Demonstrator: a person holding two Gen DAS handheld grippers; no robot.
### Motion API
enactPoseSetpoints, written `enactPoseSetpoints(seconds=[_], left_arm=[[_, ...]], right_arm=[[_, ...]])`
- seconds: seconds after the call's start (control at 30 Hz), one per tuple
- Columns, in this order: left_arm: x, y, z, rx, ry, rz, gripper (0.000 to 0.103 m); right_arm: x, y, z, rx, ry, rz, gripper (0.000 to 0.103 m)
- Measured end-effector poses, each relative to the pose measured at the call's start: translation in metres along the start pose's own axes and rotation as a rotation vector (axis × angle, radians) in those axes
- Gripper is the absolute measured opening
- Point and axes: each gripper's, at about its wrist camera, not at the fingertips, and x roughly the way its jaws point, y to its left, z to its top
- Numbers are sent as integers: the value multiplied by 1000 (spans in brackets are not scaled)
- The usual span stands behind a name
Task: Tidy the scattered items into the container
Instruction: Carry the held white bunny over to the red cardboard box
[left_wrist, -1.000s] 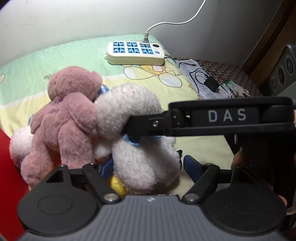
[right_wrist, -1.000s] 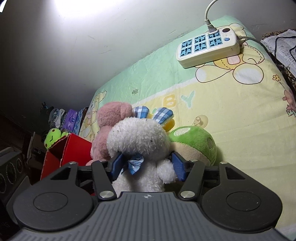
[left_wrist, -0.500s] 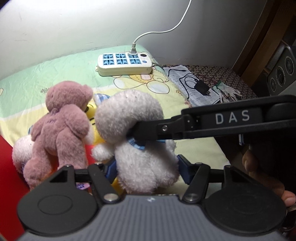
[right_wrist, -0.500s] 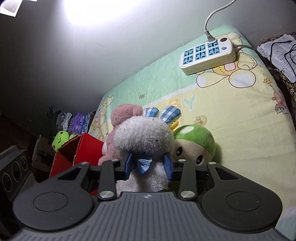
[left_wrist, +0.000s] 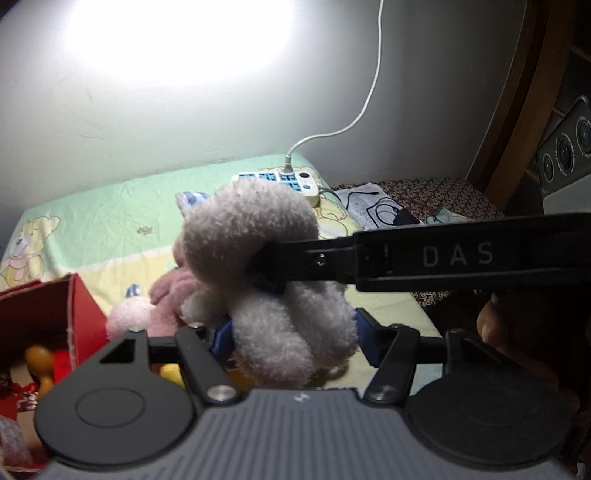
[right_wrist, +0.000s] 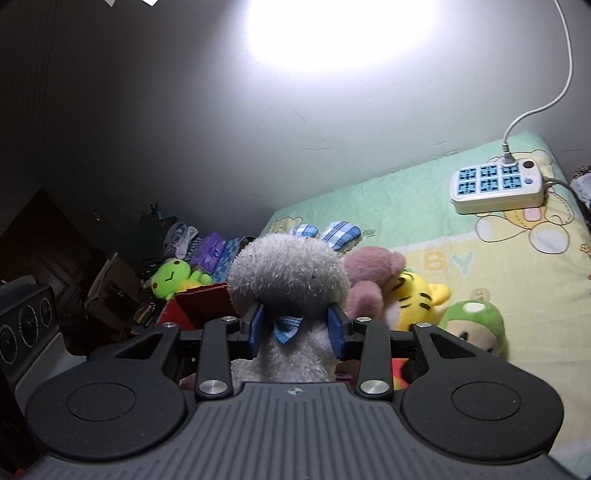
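Pinching a fuzzy white plush toy (right_wrist: 288, 273), both blue-padded hand-held grippers clamp.

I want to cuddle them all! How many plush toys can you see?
5: white one in right tongs, pink bear, tiger and green mushroom on bed, frog behind box. Others may hide.

Soft toys on the bedsheet: five countable.
- One fluffy white plush animal with a blue checked bow (right_wrist: 291, 280).
- One dusty-pink plush bear (right_wrist: 369, 273).
- One yellow, black-striped plush tiger (right_wrist: 413, 295).
- One green-capped plush mushroom figure (right_wrist: 476, 328).
- One pale pink plush, partly hidden (left_wrist: 129, 317).

One bright green plush frog (right_wrist: 171, 277) beyond the bed's left edge.
One red cardboard box (left_wrist: 79, 314).
One white six-socket power strip (right_wrist: 495, 184) near the far right corner.
Two black two-finger grippers.
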Motion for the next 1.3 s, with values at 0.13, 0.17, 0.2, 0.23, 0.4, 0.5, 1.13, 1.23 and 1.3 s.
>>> enactPoseSetpoints(seconds=[0.13,0.17,0.2,0.23,0.4,0.5,1.13,1.23,1.3], left_arm=[[-47,28,3,-31,-35,55,63],[-58,34,2,-34,-47,70,63],[-69,40,1,-33,-58,88,63],[-80,47,0,-31,-66,107,63],[-115,100,-9,-56,-84,146,63],[-128,142,-14,-82,-78,146,63],[-69,306,-63,-50,129,135,65],[-54,305,-70,-44,163,131,65],[-46,307,-74,-43,182,130,65]], right_arm=[[10,43,4,-39,5,86,38],[13,54,5,-50,4,103,39],[18,67,5,-62,3,119,38],[23,77,4,-71,5,130,39],[66,124,3,-66,32,169,39],[98,148,1,-59,37,173,39],[243,182,-43,64,119,37,39],[254,180,-48,37,144,-9,39],[259,178,-51,21,157,-29,39]])
